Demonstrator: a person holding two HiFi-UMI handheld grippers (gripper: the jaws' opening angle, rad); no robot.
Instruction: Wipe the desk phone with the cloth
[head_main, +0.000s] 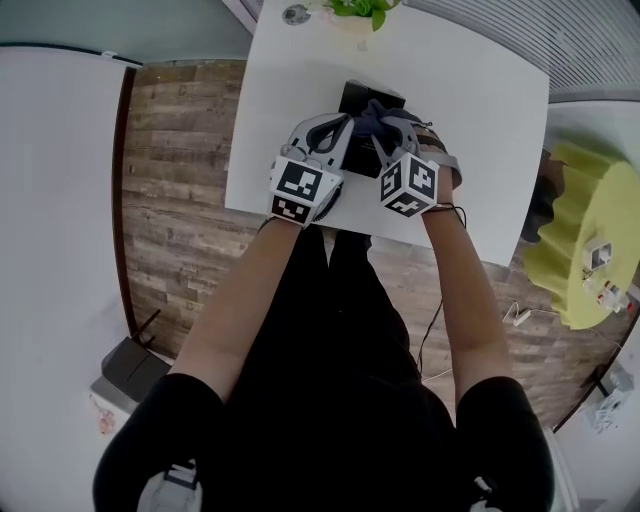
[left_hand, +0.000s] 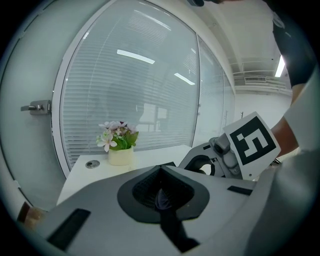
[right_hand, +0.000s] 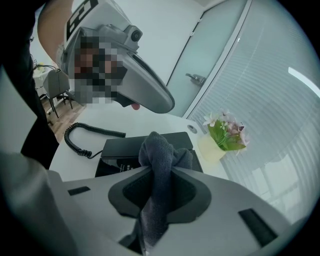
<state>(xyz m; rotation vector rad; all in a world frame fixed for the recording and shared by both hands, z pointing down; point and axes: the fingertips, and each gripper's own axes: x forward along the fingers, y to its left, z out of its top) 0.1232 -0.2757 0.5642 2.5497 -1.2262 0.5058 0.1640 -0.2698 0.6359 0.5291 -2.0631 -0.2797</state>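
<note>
Above the desk phone (right_hand: 127, 146), my left gripper (left_hand: 162, 199) and right gripper (right_hand: 159, 192) both clamp the cloth (right_hand: 156, 147); next, lower and wipe.

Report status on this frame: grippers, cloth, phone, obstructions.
Right gripper shut on cloth, bunched over the desk phone. Left gripper shut, apparently pinching a cloth corner. Nothing between cloth and phone; coiled cord off to its side.

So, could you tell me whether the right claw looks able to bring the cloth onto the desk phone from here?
Probably yes: the right claw is shut on the cloth, and the desk phone lies just ahead of it with nothing in between.
</note>
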